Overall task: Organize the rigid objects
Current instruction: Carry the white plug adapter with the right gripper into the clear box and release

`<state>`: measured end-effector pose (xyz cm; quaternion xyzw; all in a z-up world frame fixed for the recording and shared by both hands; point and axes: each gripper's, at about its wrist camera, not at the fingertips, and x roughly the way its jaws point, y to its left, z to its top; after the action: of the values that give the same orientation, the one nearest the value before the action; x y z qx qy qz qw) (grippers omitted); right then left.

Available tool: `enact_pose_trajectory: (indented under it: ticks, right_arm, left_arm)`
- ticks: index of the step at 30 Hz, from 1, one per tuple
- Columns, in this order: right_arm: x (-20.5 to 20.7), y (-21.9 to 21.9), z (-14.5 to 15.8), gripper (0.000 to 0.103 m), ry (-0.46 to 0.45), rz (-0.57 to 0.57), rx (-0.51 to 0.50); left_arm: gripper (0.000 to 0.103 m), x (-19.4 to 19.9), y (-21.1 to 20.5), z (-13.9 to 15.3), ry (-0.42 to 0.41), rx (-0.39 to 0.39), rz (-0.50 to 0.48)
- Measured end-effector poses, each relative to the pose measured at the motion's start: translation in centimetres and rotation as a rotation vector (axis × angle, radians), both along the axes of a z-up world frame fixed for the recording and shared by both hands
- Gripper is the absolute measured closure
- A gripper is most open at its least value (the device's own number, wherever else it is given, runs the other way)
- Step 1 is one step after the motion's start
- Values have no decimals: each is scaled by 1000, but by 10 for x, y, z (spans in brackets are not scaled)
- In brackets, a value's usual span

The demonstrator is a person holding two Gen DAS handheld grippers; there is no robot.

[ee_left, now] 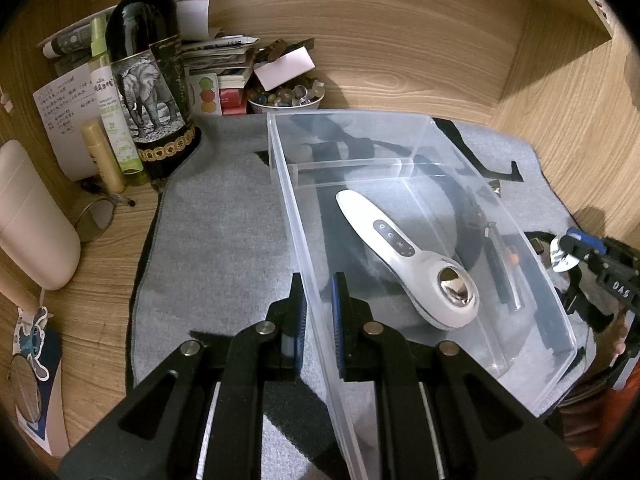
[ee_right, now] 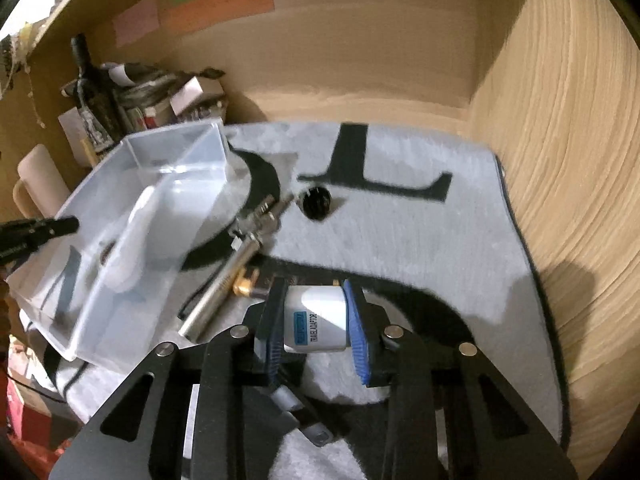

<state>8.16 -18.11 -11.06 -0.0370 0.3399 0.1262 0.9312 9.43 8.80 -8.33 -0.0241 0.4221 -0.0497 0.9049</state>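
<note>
A clear plastic bin stands on the grey mat. A white handheld device lies inside it. My left gripper is shut on the bin's near left wall. My right gripper is shut on a white travel adaptor, just above the mat to the right of the bin. A silver metal tube, a gold connector and a small black round part lie on the mat. The right gripper also shows in the left wrist view.
A wine bottle, spray bottle, gold tube, bowl of beads and stacked papers crowd the back left corner. A beige container stands at the left. Wooden walls close in behind and at the right.
</note>
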Motion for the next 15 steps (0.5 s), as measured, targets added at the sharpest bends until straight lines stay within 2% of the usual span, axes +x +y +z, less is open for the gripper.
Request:
enact_pose_trajectory:
  ticks: [15]
  right_arm:
    - [-1,55,55,77,-168,127,13]
  left_arm:
    - [91,1,-2,2,-6,-9,-6]
